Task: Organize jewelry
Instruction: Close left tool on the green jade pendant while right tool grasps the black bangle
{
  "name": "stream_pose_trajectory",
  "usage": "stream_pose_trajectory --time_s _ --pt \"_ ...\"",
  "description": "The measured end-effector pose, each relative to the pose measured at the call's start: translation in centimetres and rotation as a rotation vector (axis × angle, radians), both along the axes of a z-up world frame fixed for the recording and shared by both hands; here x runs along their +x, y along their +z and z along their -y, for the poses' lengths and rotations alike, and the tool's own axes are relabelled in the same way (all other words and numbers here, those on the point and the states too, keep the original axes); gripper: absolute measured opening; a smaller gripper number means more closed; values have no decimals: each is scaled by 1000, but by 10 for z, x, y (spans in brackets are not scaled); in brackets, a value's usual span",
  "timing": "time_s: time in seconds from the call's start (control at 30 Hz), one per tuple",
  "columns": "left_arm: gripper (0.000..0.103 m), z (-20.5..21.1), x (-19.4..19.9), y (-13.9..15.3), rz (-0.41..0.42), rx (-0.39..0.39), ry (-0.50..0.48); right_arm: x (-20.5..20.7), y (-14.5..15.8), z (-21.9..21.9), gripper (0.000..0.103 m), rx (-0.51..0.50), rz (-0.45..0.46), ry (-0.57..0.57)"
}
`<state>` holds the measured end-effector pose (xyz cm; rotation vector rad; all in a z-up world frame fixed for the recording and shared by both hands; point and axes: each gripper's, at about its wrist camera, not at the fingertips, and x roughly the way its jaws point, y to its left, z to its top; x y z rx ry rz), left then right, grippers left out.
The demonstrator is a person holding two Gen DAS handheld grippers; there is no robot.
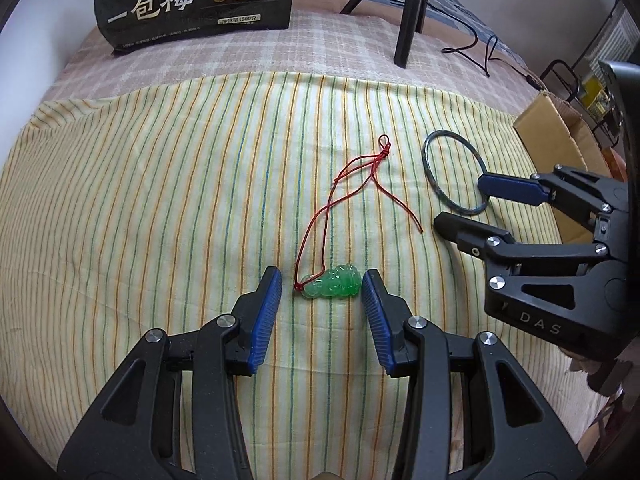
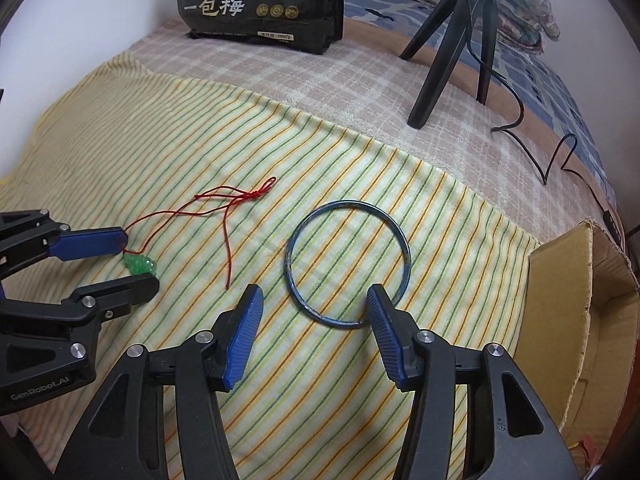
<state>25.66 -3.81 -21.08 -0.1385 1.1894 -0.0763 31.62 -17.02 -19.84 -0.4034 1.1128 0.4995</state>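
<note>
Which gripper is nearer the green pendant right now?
Left. The left gripper is open with its fingers either side of the green pendant; the right gripper is open at the blue bangle, off to the side.

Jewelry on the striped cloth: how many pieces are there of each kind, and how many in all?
Green carved pendant on a red cord: 1
Thin blue round bangle: 1
Total: 2 pieces, both lying on the yellow striped cloth.

one pendant (image 1: 330, 287), one bangle (image 2: 347, 263), one box (image 2: 576, 320)
</note>
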Motion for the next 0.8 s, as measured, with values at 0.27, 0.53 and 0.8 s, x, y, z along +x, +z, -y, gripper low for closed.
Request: stream_pose_trajectory --time_s 0.27,0.53,0.8 --pt "42 9 -6 -1 9 24 -31 2 -2 4 51 30 -24 -3" --pt "39 13 -8 -3 25 71 -44 5 -1 13 19 67 -44 -30" --pt "31 8 -9 -3 33 54 -40 5 0 15 5 92 -57 -43"
